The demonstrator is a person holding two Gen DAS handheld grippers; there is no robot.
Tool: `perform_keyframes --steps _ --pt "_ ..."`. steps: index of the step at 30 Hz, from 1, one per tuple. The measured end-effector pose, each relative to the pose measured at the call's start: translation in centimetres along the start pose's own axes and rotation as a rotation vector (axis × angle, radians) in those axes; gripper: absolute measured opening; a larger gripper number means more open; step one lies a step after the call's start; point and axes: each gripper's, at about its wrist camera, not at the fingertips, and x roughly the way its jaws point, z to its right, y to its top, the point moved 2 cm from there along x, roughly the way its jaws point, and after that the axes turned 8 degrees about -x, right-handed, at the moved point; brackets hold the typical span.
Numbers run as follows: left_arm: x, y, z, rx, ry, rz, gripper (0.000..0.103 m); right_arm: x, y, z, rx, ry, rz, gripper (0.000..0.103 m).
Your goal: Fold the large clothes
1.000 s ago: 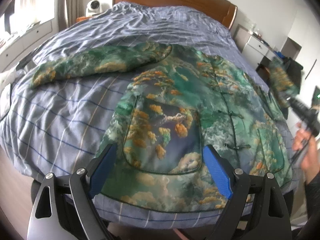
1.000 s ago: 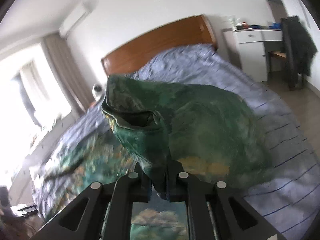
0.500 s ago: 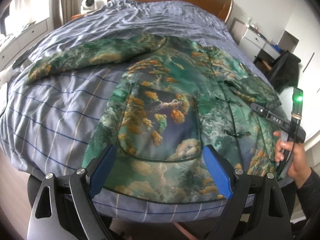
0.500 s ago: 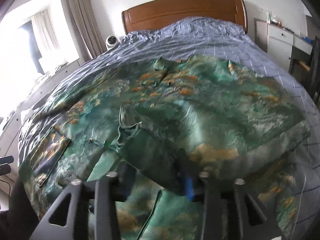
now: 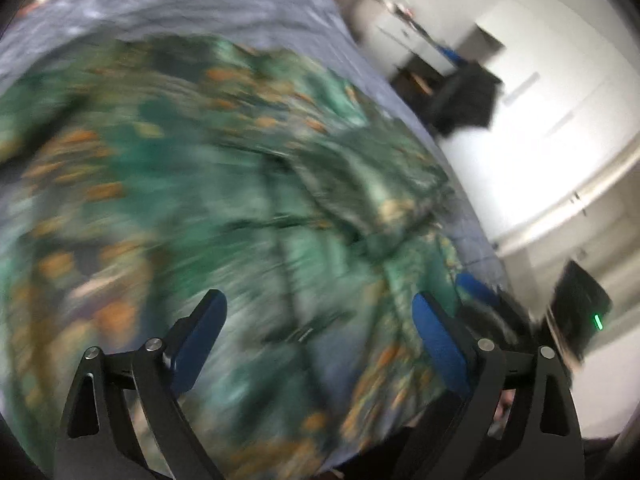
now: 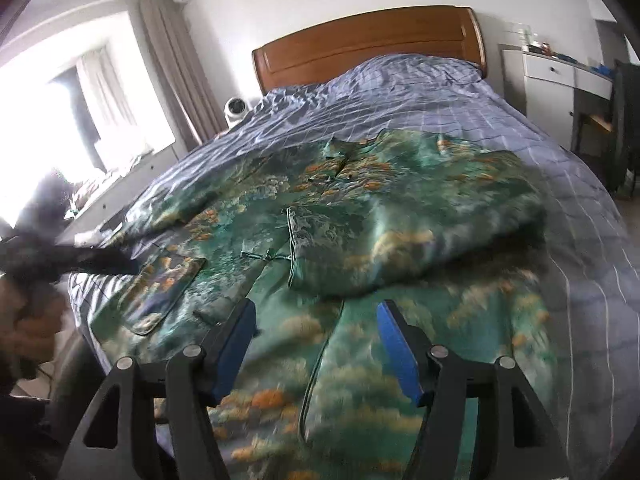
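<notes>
Jacket (image 6: 360, 216) lies flat, front up, on the bed (image 6: 420, 92), hem at the near edge so both sides are reachable. One sleeve (image 6: 400, 248) is folded across the chest, narrowing it for the body fold. Right gripper (image 6: 316, 344): fingers wide apart, empty, over the hem. Left gripper (image 5: 318, 332): also spread, holding nothing; view motion-blurred. Likely next: the far sleeve (image 6: 168, 216).

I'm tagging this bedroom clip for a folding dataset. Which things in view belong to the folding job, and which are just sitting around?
Part of the job:
- green printed jacket, right sleeve folded across its front
- left gripper, open
- right gripper, open
- bed, the folding surface

Just lying about:
- wooden headboard
- small white fan
- white dresser
- curtains
</notes>
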Motion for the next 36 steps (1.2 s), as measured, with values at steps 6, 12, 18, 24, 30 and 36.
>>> perform_keyframes --steps 6,12,18,24,30,36 --pt "9.7 3.7 2.4 -0.022 0.122 -0.092 0.092 -2.0 -1.2 -0.3 0.041 0.011 0.023 0.065" --pt "10.9 4.5 3.9 0.003 0.249 -0.076 0.074 -2.6 -2.6 -0.8 0.048 0.013 0.006 0.065" --pt "10.7 4.5 4.4 -0.027 0.201 -0.07 0.074 -2.3 -3.3 -1.2 0.045 0.013 -0.014 0.065" --pt "11.0 5.7 2.8 -0.073 0.208 -0.076 0.017 -2.5 -3.4 -1.9 0.045 0.015 -0.013 0.065" --pt "9.6 5.4 4.6 -0.009 0.248 -0.057 0.007 -2.6 -3.4 -2.1 0.038 0.005 -0.013 0.065" --pt "8.1 6.4 7.7 0.104 0.271 0.02 0.005 -3.1 -3.2 -1.9 0.048 -0.003 0.002 0.065"
